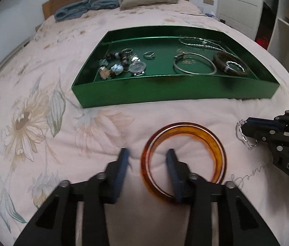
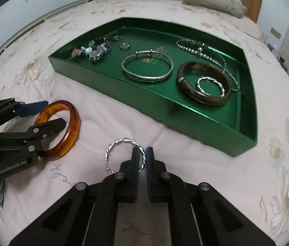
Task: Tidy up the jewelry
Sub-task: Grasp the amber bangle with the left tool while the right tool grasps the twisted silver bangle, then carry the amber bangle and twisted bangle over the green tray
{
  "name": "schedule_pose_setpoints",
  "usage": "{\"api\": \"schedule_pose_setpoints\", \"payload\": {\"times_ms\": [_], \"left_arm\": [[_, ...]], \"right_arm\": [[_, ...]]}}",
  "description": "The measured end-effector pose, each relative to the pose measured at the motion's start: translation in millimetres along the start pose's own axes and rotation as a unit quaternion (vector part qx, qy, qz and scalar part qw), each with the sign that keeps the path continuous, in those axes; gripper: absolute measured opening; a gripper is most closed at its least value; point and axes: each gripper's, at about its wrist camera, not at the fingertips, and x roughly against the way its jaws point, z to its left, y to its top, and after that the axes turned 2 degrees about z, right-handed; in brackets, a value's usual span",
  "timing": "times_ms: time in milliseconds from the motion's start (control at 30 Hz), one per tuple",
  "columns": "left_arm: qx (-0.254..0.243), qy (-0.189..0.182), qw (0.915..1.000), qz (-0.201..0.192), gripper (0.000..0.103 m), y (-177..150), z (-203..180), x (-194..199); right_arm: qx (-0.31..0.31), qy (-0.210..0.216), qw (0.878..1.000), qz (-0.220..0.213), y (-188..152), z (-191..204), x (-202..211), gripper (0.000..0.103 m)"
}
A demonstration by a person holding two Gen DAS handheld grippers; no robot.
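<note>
Left wrist view: the left gripper [image 1: 147,155] straddles the near-left rim of the amber bangle [image 1: 183,156] on the bed [image 1: 42,82], one finger inside the ring, jaws not yet pressing it; the green tray [image 1: 173,91] sits at 12 o'clock. Right wrist view: the right gripper [image 2: 142,154] is clamped on the twisted silver bangle [image 2: 124,152]; the tray [image 2: 185,121] lies at 1 o'clock, the amber bangle [image 2: 62,129] at 10 o'clock.

amber bangle [image 1: 185,155]: glossy plastic | tray [image 1: 165,90]: shiny green metal
</note>
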Motion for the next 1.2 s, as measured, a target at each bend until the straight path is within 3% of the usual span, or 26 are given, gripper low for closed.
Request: {"api": "schedule_pose_setpoints", "payload": {"times_ms": [67, 367, 800, 967, 1200], "left_arm": [[-0.001, 0.008, 1.0, -0.004, 0.013, 0, -3, 3], [0.033, -0.003, 0.9994, -0.014, 0.01, -8, 6, 26], [0.01, 0.015, 0.9979, -0.063, 0.01, -18, -2, 96], [0.013, 0.023, 0.9954, -0.092, 0.01, 8, 3, 126], [0.03, 0.033, 0.9902, -0.132, 0.01, 84, 16, 164]], "right_arm": [[-0.005, 0.001, 1.0, -0.011, -5, 1, 6, 0.005], [-0.047, 0.003, 0.998, -0.046, -31, 2, 40, 0.005], [-0.067, -0.01, 0.993, -0.094, -50, 8, 113, 0.005], [-0.079, -0.021, 0.988, -0.129, -35, 3, 144, 0.005], [-0.092, -0.042, 0.975, -0.199, 25, -14, 199, 0.005]]}}
